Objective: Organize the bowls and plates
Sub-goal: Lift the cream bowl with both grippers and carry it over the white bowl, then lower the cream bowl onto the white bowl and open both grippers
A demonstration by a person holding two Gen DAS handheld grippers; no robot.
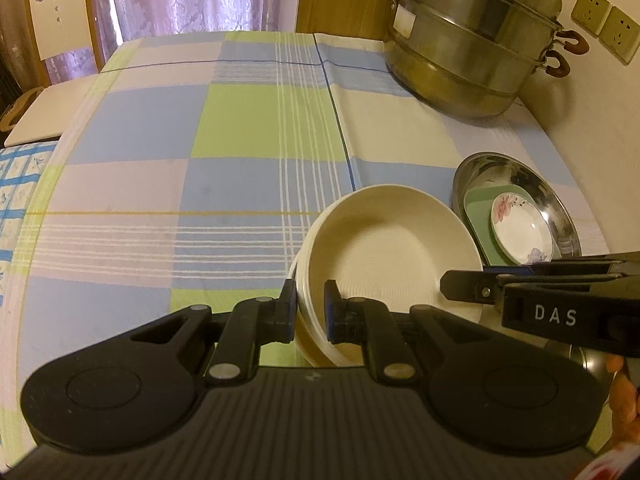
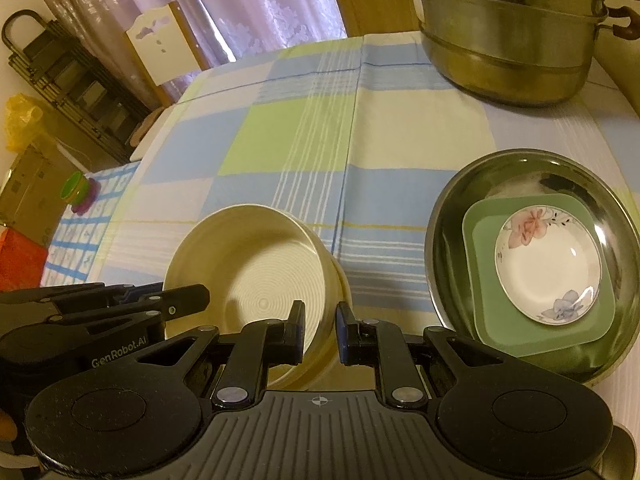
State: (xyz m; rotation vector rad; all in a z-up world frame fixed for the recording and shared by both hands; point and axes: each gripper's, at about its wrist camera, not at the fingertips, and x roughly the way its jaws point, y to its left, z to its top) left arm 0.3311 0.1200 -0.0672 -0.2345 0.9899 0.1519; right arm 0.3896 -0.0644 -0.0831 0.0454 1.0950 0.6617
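Both grippers pinch the same cream bowl, one on each side of its rim. Left gripper is nearly closed w/ the bowl's left wall between its pads; right gripper is likewise closed on the opposite wall. There seem to be two nested cream bowls (a second rim shows outside the first), tilted, low over the checked tablecloth. Just to their right sits a steel basin holding a green square plate w/ a floral saucer on top.

Risks: grip is on thin rim only, so uneven hand motion could twist the bowls out. The outer bowl may slip off if only the inner one is pinched. Swinging right could clip the basin rim or knock the saucer. Steamer pot stands well apart.
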